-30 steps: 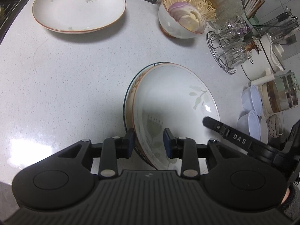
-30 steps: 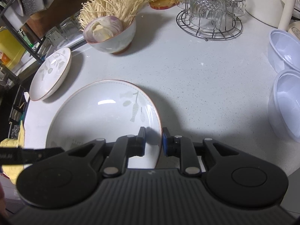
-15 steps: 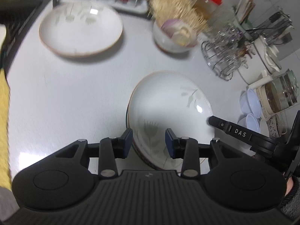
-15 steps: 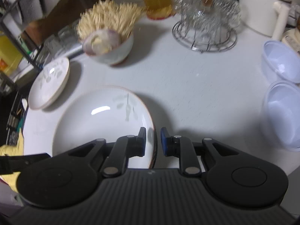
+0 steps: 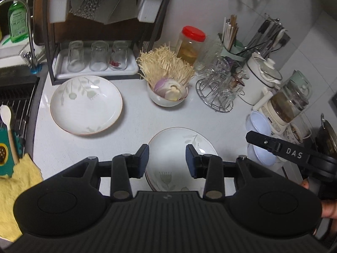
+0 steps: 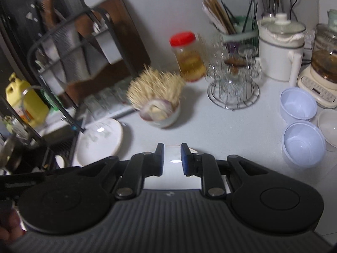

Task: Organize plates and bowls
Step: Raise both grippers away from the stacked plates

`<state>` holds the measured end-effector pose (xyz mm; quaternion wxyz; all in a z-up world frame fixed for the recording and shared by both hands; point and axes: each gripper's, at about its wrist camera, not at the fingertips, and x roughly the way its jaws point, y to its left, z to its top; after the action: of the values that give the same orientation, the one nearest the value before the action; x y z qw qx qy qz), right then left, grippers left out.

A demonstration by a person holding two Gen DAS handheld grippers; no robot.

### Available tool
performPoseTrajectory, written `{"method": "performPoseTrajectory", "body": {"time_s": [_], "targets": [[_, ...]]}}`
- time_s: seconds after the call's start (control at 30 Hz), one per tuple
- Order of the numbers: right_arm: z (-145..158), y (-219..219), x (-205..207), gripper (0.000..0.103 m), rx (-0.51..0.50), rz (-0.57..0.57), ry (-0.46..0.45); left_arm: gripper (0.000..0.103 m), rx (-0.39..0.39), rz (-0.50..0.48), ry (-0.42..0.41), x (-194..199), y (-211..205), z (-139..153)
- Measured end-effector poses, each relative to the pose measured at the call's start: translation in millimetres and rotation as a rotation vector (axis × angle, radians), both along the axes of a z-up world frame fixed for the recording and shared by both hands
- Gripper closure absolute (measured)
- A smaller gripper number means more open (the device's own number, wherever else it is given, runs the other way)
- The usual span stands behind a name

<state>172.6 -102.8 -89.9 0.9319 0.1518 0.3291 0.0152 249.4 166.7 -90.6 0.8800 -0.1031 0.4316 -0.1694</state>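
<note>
The stacked plates (image 5: 179,147) lie flat on the white tabletop (image 5: 134,122), directly below and ahead of the left gripper (image 5: 167,161), whose jaws stand spread with nothing between the pads; the stack's rim shows through the gap but sits well beneath them, apart. The right gripper (image 6: 171,158) hangs over the same stack from the other side, its jaws drawn close together and gripping nothing, with only a bright slice of the stack visible between them in its blurred view. The single plate (image 5: 86,104) with the leaf pattern rests alone toward the far left, just in front of the dish rack (image 5: 94,31), well apart from the stack. That gap is what the next move seems to turn on: the lone plate lies on the left gripper's side, so the left hand looks the nearer one to fetch it. Being round, it offers no long axis; any reachable stretch of rim would serve. The bowl of mushrooms and onion (image 5: 167,93) stands between the two, farther back, and two pale plastic bowls (image 6: 301,126) sit on the right gripper's side.
</note>
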Motion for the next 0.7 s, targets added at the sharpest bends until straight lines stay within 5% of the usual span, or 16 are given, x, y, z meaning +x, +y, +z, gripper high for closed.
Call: {"method": "performPoseTrajectory", "body": {"time_s": [0.37, 0.7], "targets": [[37, 31, -53, 0.082, -0.019, 0.074, -0.094, 0.06, -0.022, 0.011, -0.056, -51, 20, 26], [27, 24, -93, 0.082, -0.006, 0.201, -0.079, 0.059, 0.007, 0.093, -0.077, -106, -3, 25]]}}
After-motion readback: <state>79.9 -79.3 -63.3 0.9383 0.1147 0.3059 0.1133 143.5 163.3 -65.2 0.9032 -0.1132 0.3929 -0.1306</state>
